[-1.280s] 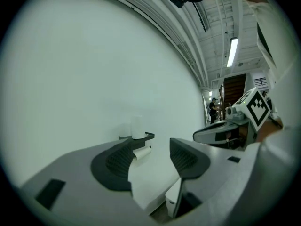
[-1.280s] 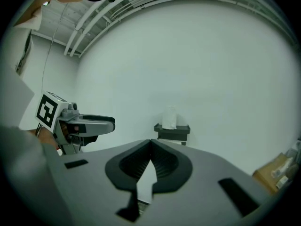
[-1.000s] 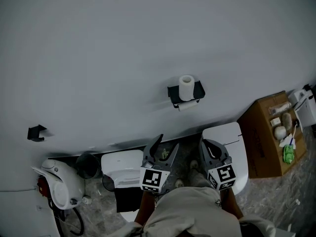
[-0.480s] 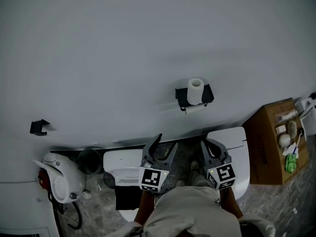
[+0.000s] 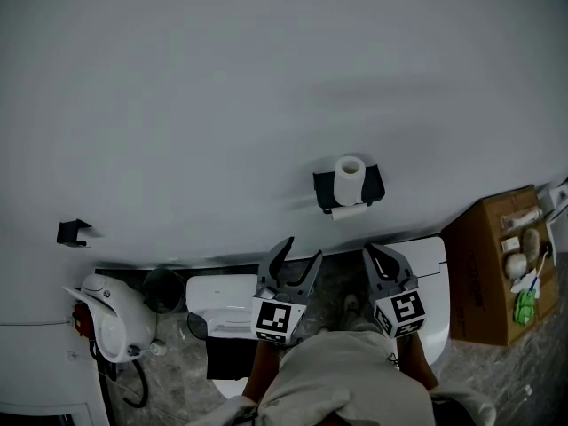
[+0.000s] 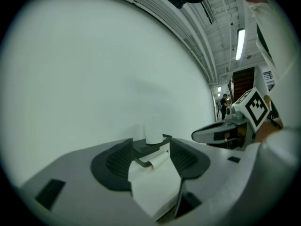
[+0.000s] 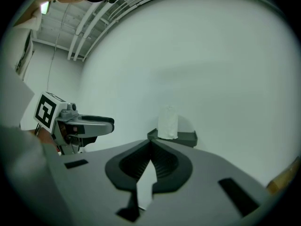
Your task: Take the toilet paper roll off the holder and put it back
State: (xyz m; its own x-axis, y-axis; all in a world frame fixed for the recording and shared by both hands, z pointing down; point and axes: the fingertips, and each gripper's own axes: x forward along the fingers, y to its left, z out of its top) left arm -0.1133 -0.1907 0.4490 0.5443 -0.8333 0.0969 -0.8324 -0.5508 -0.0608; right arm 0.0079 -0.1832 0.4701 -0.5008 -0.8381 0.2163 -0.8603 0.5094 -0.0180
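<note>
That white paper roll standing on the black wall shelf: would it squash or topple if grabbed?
The toilet paper roll looks like soft wound paper, so probably light and easily dented. It stands upright on the black holder, so a sideways nudge may tip it and let it roll.

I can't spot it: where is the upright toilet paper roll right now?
In the head view, the toilet paper roll stands on top of the black holder on the white wall, right of centre, above the right gripper in the picture.
</note>
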